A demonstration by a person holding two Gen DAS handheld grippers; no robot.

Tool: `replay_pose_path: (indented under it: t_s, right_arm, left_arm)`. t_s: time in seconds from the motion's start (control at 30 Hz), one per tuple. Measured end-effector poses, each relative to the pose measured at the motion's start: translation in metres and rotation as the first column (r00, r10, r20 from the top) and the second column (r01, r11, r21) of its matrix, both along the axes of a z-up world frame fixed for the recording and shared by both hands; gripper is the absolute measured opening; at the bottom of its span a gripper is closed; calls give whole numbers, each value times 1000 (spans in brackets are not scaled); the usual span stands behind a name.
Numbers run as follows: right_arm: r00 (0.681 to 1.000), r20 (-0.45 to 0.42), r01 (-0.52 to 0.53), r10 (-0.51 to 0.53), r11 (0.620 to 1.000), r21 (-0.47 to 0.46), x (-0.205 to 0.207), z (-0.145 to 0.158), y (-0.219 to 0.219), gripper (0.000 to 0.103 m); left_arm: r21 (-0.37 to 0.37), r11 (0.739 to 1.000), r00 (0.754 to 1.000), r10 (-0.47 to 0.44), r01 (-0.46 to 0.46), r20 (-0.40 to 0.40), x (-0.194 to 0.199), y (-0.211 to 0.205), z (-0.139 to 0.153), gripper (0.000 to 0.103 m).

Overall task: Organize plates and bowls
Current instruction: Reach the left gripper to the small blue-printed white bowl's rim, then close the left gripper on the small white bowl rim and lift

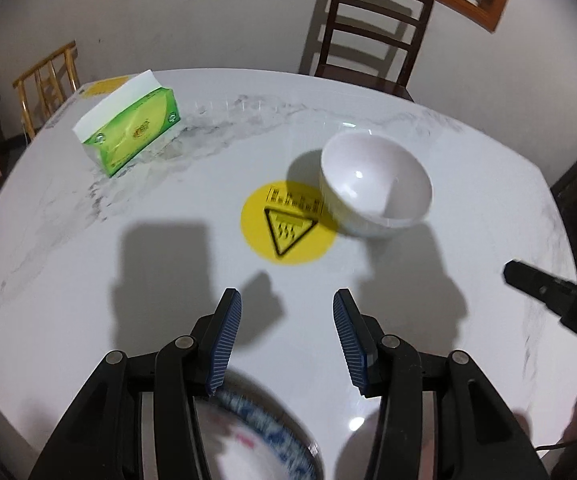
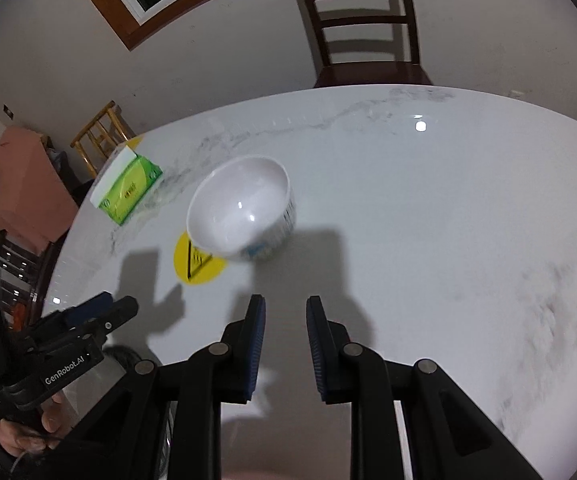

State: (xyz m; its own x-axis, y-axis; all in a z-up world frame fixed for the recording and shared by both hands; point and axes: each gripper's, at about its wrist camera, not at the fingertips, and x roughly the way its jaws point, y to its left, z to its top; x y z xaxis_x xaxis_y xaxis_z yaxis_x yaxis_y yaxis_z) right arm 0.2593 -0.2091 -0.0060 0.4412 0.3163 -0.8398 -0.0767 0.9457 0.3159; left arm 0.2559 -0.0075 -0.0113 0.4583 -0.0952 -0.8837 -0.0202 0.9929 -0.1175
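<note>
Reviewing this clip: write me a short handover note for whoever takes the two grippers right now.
Left gripper: open, empty, above the blue-patterned plate at the near table edge.
Right gripper: open by a narrow gap, empty.
White bowl stands upright mid-table, partly over the yellow sticker; tissue pack beyond, to the left.
Done: nothing stacked yet.
Left: bring bowl and plate together.

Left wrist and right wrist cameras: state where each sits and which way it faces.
Left wrist: on the left gripper, angled down at the table; open jaws over a blue-patterned plate; right gripper's tip at the right edge.
Right wrist: on the right gripper, angled down likewise; empty jaws, a hand holding the left gripper.
Shared: white bowl, yellow sticker, tissue pack, dark chair.
</note>
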Motion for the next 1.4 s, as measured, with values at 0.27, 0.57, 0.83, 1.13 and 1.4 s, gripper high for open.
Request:
replay_pose_path:
  t_s: [0.27,0.57,0.83,1.13,1.4]
  right_arm:
    - [1000,-13,5,-5,1000,24,51,-16,4,22]
    - [999,-33,-9,9,1000,-7,85,-34,17,22]
    - [998,-47,-38,35,997,-68,103,-50,31,22]
    - [995,-86,-52,48,998,-43,98,-60,32,21]
    - [992,-117,-47,42,998,-39,71,-53,20,20]
  left_arm:
    - [-102,993,998,57,-57,-6,54,5,-6,44]
    - [-104,992,997,63,-67,-45,92,-5,-30,43]
    - [-88,995,997,47,-53,-69,108,-15,-51,40]
    - [-136,991,997,-9,-2,-76,110,-24,-56,14]
    - [-111,993,993,-43,31,-107,88,-38,-51,14]
